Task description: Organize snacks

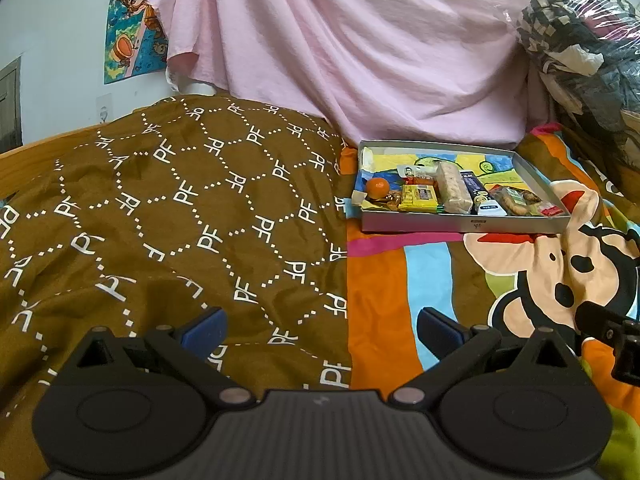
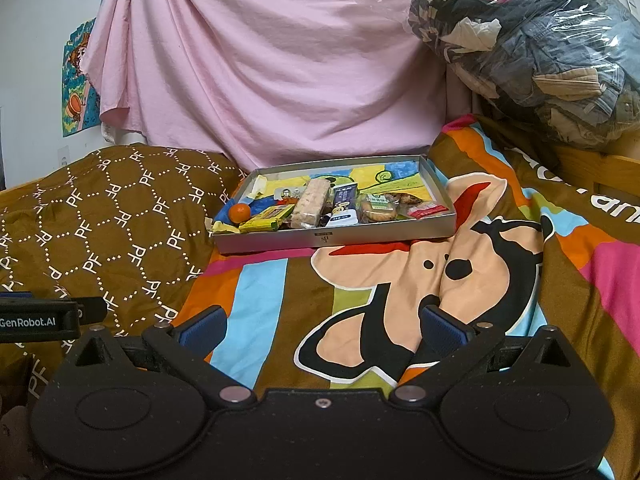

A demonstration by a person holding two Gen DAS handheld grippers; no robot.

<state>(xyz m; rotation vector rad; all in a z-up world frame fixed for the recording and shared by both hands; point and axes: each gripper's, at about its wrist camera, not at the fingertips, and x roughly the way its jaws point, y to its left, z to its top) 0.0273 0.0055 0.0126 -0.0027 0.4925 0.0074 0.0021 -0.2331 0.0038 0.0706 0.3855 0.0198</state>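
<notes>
Snacks (image 2: 308, 210) side by side, long axes front-to-back in tray (image 2: 332, 238); both tools (image 1: 320, 330) (image 2: 322, 328) spread, empty.

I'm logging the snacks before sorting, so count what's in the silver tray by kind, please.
In the silver tray:
Orange fruit: 1
Yellow packet: 1
Pale long bar: 1
Blue and white packet: 1
Green-labelled biscuit pack: 1
Red packet: 1
Small packet with a face on it: 1
Total: 7 clearly seen; a few smaller pieces between them are too hidden to count.
</notes>
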